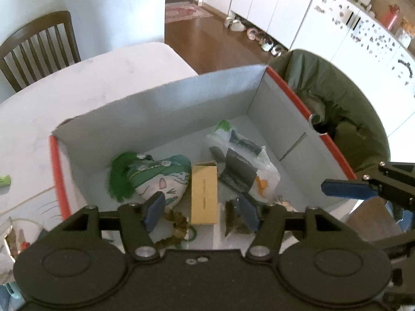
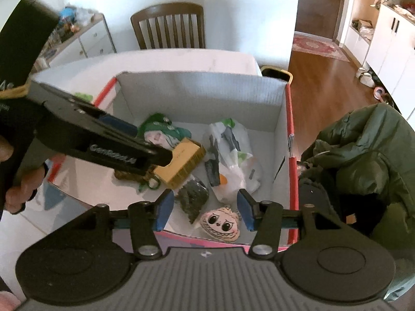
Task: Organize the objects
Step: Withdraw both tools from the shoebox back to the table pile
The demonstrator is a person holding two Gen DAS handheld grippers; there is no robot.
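While both grippers hang spread and empty over the box (image 2: 202, 96), keep your left gripper (image 1: 201, 211) clear of the walls as you lift out. Right gripper (image 2: 203, 211): likewise apart, nothing held. Yellow carton (image 1: 204, 194) lies flat mid-floor, between the green plush (image 1: 153, 175) and dark packets; box sits on the worktop (image 1: 90, 83).

My left gripper (image 1: 201, 211) and right gripper (image 2: 205, 211) are matte black, with blue finger pads (image 1: 155, 211), silver pivot screws (image 2: 260, 249) and white lettering on one body.
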